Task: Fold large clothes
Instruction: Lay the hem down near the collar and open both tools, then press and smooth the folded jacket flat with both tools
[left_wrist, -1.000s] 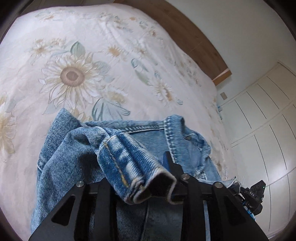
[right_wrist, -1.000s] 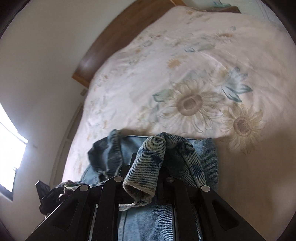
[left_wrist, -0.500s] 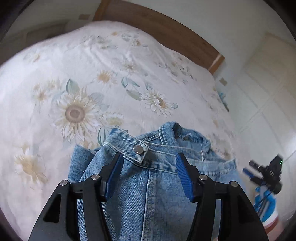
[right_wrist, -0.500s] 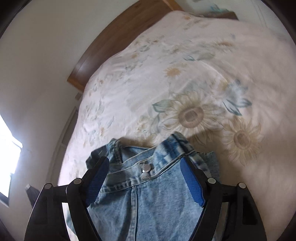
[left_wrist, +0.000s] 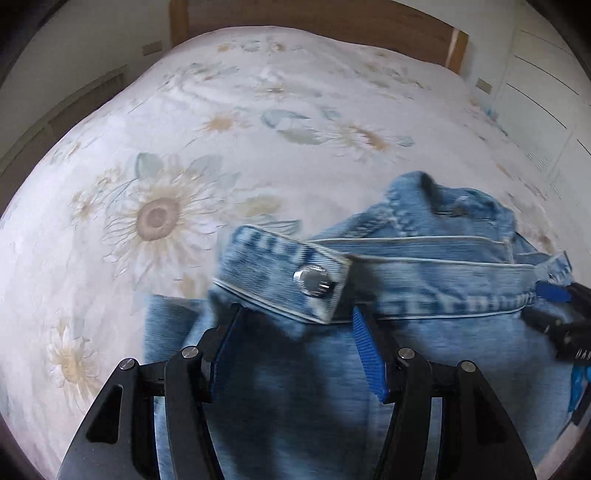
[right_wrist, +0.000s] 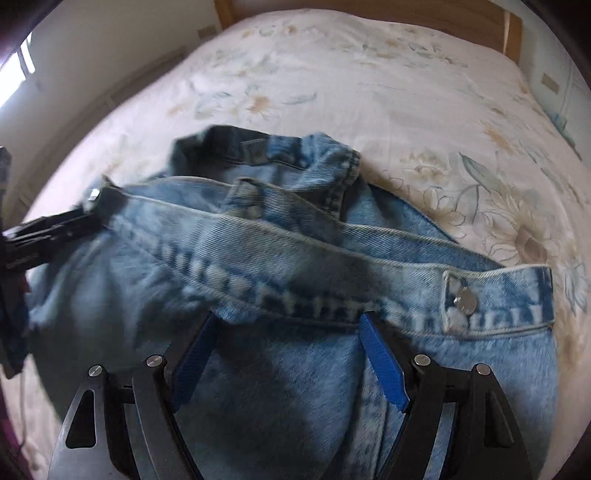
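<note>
A light-blue denim jacket lies bunched on the bed, its hem band folded up over the body toward the collar. The hem tab with a metal button lies just beyond my left gripper. That gripper hovers open over the denim, with nothing pinched between its blue pads. In the right wrist view the jacket fills the middle, and my right gripper stands open above the hem band. The other button tab lies to its right. Each gripper shows at the edge of the other's view.
The bed has a white sheet with a sunflower print and a wooden headboard at the far end. White wardrobe doors stand on the right. A bright window is on the left.
Both grippers were shut on folds of denim a second ago; both have let go and opened. The hem now lies on the jacket. Both views have rolled and shifted sideways.
</note>
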